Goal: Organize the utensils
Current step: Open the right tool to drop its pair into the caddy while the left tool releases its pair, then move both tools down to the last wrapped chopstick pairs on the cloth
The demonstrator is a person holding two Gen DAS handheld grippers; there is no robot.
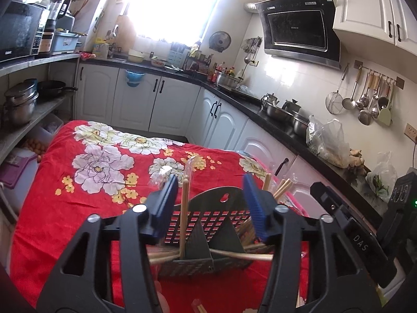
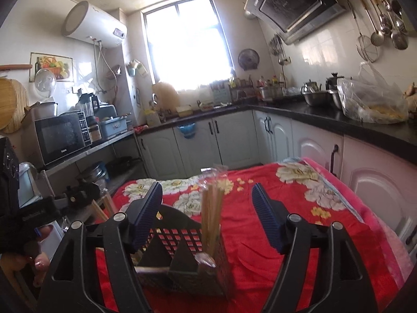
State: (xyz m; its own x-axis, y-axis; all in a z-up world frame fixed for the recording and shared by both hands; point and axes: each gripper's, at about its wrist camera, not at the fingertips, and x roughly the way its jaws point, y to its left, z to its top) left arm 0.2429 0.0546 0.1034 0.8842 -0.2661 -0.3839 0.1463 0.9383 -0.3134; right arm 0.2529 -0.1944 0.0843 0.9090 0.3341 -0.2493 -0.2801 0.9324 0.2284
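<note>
A worktop covered by a red cloth [image 1: 86, 195] printed with pale flowers carries a dark perforated utensil rack [image 2: 192, 266]. Wooden chopsticks [image 2: 211, 224] stand upright in the rack's right compartment; others lie across its base.

The bundle of chopsticks [image 2: 211, 216] in the black utensil holder [image 2: 182, 268] is motion-blurred; the holder's base hides behind gripper arms, and beside it a hand [image 2: 39, 260] is cut off.
</note>
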